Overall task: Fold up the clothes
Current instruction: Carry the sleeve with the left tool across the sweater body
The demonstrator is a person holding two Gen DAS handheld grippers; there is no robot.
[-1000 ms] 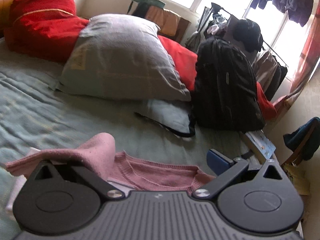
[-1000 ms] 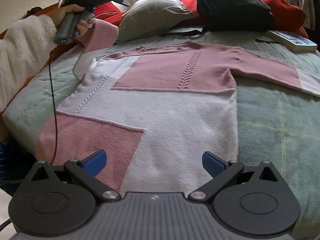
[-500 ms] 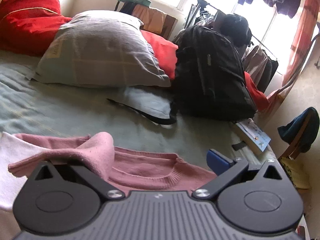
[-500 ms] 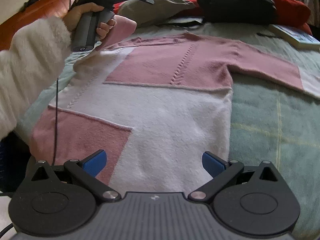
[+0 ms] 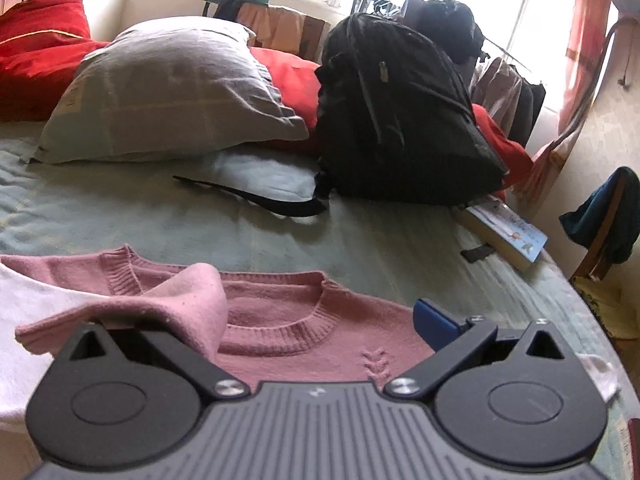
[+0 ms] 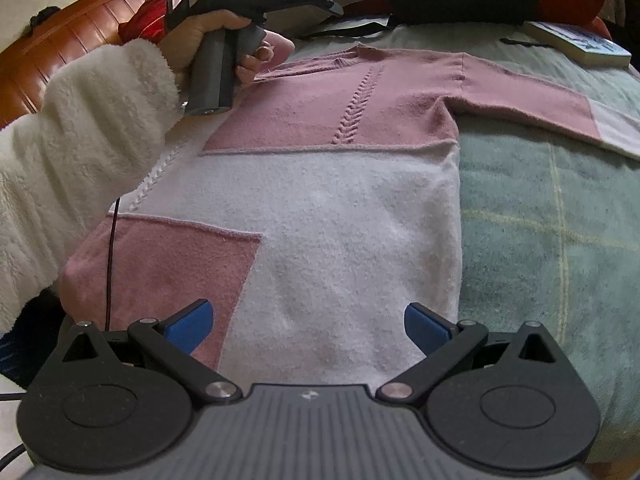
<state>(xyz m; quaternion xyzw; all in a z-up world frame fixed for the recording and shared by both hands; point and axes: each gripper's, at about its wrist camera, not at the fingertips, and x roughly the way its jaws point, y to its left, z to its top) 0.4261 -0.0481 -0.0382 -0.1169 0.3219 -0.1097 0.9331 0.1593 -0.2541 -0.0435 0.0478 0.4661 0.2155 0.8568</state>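
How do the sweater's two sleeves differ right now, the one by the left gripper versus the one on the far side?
The left sleeve is lifted and draped over the left gripper, its pink end bunched above the collar. The right sleeve lies flat on the bedspread, stretched straight out with nothing touching it. The right sleeve's white cuff shows; the left sleeve's end is partly hidden by the gripper. Both are pink knit.

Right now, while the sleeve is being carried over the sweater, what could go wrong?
The sleeve seems only draped over the left gripper, whose fingers stand apart, so it could slide off early and land bunched on the sweater. The other sleeve reaches toward the book at the bed's edge; folding it may nudge the book. The right gripper hangs open over the hem, holding nothing down.
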